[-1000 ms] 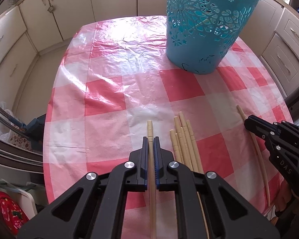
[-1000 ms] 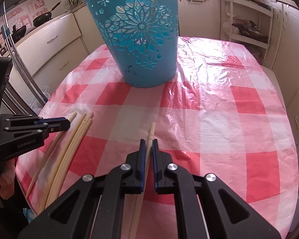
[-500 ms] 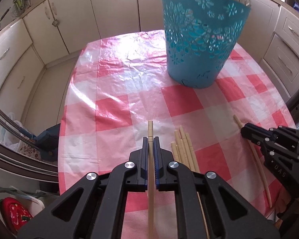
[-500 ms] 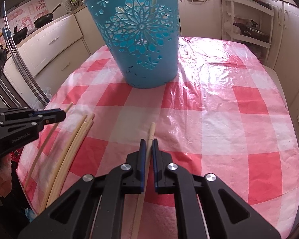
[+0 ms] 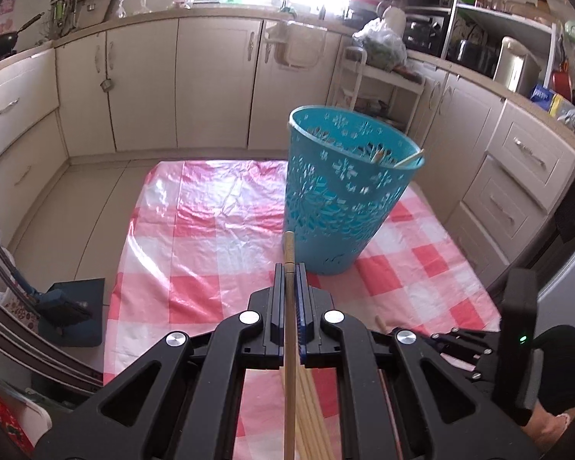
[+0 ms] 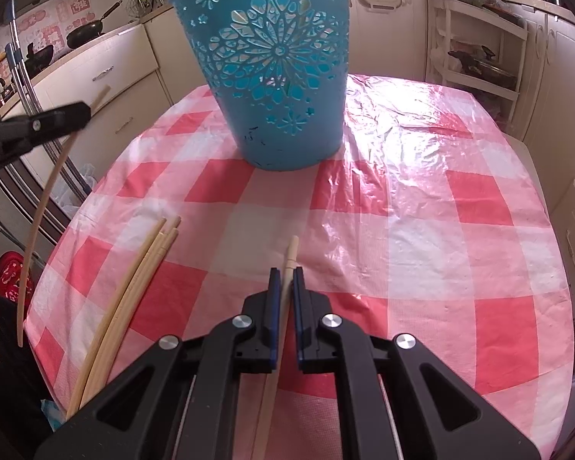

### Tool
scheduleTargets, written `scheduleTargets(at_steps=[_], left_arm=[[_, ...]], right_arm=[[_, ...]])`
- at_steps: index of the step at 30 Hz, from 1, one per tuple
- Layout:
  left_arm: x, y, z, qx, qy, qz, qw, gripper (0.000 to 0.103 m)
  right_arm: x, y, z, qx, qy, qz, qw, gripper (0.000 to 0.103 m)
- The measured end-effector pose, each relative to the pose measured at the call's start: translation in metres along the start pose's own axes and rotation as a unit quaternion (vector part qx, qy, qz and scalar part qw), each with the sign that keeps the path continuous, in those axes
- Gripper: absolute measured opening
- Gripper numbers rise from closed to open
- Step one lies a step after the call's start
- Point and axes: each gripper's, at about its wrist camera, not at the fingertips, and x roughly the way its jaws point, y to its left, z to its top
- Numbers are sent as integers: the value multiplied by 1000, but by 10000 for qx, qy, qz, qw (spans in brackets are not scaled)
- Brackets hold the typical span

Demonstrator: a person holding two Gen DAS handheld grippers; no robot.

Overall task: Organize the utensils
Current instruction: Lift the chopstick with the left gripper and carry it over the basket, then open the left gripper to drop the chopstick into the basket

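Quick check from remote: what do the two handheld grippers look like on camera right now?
Both match: the left gripper and right gripper have matte black angular linkage arms with triangular cutouts, round silver pivot screws, and flat parallel fingers faced with blue pads. No cables or sleeves visible.

Around you the table wears a red-and-white checked cloth (image 5: pixel 218 237) under a glossy, wrinkled clear film. Cream cabinets (image 5: pixel 145 84) line the far wall – doors and drawers, all shut. At your far left a black wok (image 6: pixel 86 32) sits on the counter, with utensils hanging on a rail above it. To the right you have a white shelf rack (image 5: pixel 379 76) with a filled plastic bag (image 5: pixel 383 44) on top, and beyond it dark appliances on the counter – too blurred to name.
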Motion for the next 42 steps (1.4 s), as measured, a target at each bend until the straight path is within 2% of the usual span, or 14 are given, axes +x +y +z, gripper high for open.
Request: scheduleTargets(at_steps=[3,5,10,16,21,24,27,35,42], left_arm=[[-22,-3,15,-166,-455,-348,9982,5],[-38,-11,28,-157,-766,-426,9960,5],[-73,-30,70,-137,-1583,-696,9848,5],[-72,-51,122,-194,-2329,-499,9710,5],[-50,-53,157,-566,-2765,-283,9589,5],[-27,-54,168,-637,-2877,-82,9556,5],[0,-53,172,-662,-2805,58,9575,5],[50,-48,157,-810,-2661,273,9601,5],[71,-44,136,-714,-2339,321,9691,5]], right_arm=[[0,1,0,-11,-2,-14,10000,7],[0,2,-1,-33,-6,-37,10000,7],[0,2,-1,-18,-4,-27,10000,7],[0,1,0,-5,-2,-25,10000,7],[1,1,0,40,5,23,10000,7],[1,-1,0,66,12,60,10000,7],[1,-2,1,90,26,121,9999,7],[1,-4,2,132,45,197,9997,7],[1,-4,2,135,51,211,9997,7]])
